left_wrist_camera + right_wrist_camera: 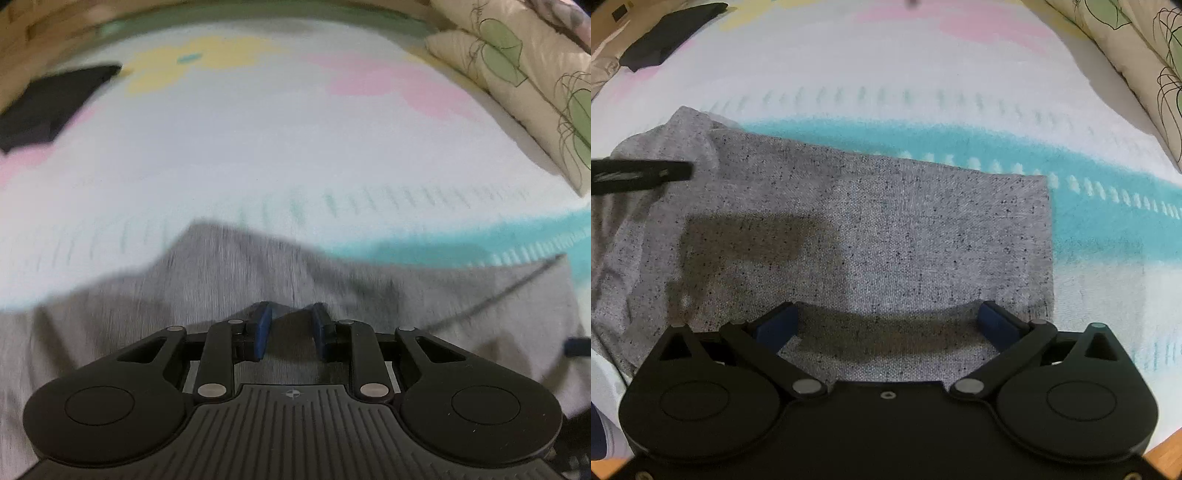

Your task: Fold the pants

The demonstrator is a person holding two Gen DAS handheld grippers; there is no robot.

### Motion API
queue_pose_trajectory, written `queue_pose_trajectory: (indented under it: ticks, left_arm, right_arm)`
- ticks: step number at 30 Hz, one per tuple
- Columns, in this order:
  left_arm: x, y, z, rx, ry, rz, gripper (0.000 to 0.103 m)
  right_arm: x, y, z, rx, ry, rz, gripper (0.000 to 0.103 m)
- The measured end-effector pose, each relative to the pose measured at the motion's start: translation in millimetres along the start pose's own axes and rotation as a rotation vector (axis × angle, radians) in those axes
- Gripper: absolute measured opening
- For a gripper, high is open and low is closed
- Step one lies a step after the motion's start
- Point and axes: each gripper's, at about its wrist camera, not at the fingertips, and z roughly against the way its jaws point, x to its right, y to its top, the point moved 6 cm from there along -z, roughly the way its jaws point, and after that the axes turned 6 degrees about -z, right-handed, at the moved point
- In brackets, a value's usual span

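The grey speckled fabric pants (pixel 871 229) are spread flat on a bed covered by a white sheet with pink, yellow and turquoise patches (pixel 923 62). In the right wrist view the pants fill the centre, with a straight edge at three o'clock and a rumpled, raised part at ten o'clock.

The right tool (pixel 886 325), black with blue pads, is seen at six o'clock of its own view with its jaws held wide; the blue pads (pixel 777 325) stand well apart above the pants, and nothing is gripped between them. A dark shadow is cast on the cloth just beyond it.

The left tool (pixel 291 325) is seen at six o'clock of its own view, which is blurred. Its jaws are set narrow, and a raised fold of the grey cloth sits between the blue pads (pixel 264 328); it appears to be pinched there. In the right wrist view a black part of the left tool is seen at nine o'clock, at the rumpled part of the pants.

A dark folded garment (pixel 670 35) lies at eleven o'clock on the sheet, well apart from the pants. Cream pillows with green leaf print (pixel 517 74) are stacked at two o'clock.
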Motion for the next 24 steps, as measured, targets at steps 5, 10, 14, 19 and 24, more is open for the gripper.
queue_pose_trajectory:
  ticks: [5, 10, 14, 19, 24]
  left_arm:
    - [-4, 19, -6, 0.015, -0.005, -0.002, 0.023]
    - [3, 21, 25, 0.06, -0.058, 0.012, 0.023]
    - [32, 9, 42, 0.068, -0.136, -0.071, 0.024]
    - [49, 6, 9, -0.013, -0.143, -0.109, 0.024]
    - [44, 15, -7, -0.025, -0.142, -0.055, 0.023]
  right_arm:
    - [1, 6, -2, -0.016, 0.001, -0.006, 0.103]
    - [2, 12, -5, -0.022, 0.0, -0.01, 0.103]
    - [3, 13, -6, -0.023, -0.001, -0.014, 0.103]
    - [4, 16, -9, -0.022, -0.009, -0.025, 0.103]
    - [5, 16, -10, -0.019, -0.005, -0.024, 0.103]
